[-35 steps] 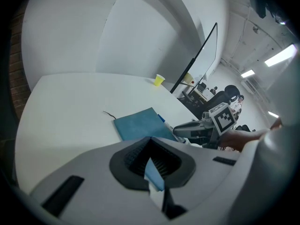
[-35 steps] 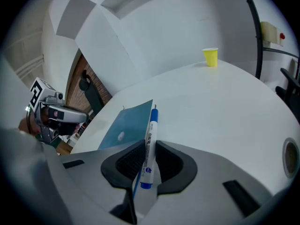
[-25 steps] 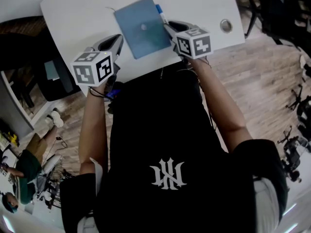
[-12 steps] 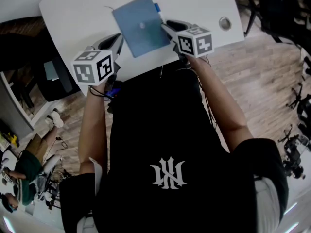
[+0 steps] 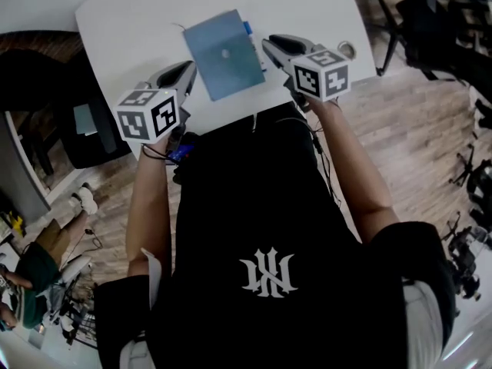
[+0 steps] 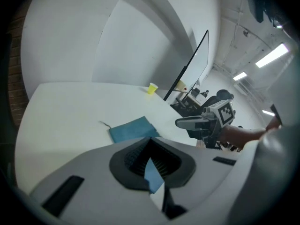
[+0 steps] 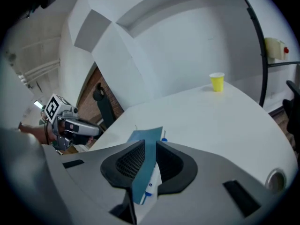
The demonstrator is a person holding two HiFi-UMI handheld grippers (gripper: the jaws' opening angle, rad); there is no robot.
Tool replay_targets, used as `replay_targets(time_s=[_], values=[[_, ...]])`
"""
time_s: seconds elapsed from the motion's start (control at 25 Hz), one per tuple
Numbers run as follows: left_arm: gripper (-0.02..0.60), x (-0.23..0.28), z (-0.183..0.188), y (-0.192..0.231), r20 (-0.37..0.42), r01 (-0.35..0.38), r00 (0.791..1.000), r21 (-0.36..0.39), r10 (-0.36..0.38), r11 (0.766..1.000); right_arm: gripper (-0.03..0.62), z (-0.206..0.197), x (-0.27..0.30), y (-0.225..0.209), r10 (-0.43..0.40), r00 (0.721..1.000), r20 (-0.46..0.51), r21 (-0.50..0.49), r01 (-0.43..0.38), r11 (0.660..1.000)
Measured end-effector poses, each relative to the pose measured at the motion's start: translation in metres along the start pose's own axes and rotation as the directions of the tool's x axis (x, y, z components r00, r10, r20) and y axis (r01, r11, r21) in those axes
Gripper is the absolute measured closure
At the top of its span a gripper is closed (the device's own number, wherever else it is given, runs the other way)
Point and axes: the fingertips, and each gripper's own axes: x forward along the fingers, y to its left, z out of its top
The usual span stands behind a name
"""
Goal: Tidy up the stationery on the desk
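Note:
A blue notebook (image 5: 224, 54) hangs a little above the white desk (image 5: 138, 29), held between both grippers. My left gripper (image 5: 188, 69) is shut on its near left corner; in the left gripper view a blue sliver (image 6: 152, 172) shows between the closed jaws. My right gripper (image 5: 270, 44) grips the notebook's right edge (image 7: 147, 137). Its jaws have just been closing, with the blue cover between the pads. A white pen with a blue cap (image 7: 151, 184) lies against the cover's underside, and its blue end (image 5: 247, 28) peeks out at the far right corner.
A yellow cup (image 7: 216, 82) stands at the desk's far side. A round cable hole (image 5: 347, 50) sits near the desk's right edge. A black chair (image 5: 84, 125) stands left of the desk, on wooden floor.
Both grippers have risen and the blue notebook has come up with them. The right gripper has shifted a little to the right.

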Motion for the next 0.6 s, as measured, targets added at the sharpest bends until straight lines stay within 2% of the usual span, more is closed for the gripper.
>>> replay_targets(time_s=[0.08,0.16,0.28,0.44,0.6], values=[[0.580,-0.009,0.017,-0.017,0.074,0.080,0.994,0.006,-0.080,0.997,0.516,0.030,-0.013,0.014,0.041,0.997,0.061,-0.053,-0.037,0.998],[0.580,-0.022,0.034,-0.035,0.145,0.148,0.978,0.041,-0.152,0.988,0.530,0.061,-0.029,0.035,0.096,0.987,0.128,-0.109,-0.083,0.991],[0.580,-0.045,0.057,-0.061,0.228,0.203,0.945,0.147,-0.232,0.968,0.542,0.103,-0.059,0.078,0.233,0.948,0.218,-0.196,-0.191,0.962],[0.580,-0.083,0.098,-0.096,0.347,0.223,0.884,0.277,-0.314,0.934,0.545,0.147,-0.104,0.130,0.416,0.863,0.287,-0.345,-0.312,0.885],[0.580,-0.137,0.127,-0.124,0.489,0.213,0.790,0.348,-0.371,0.913,0.546,0.164,-0.144,0.171,0.582,0.751,0.312,-0.464,-0.414,0.783]])
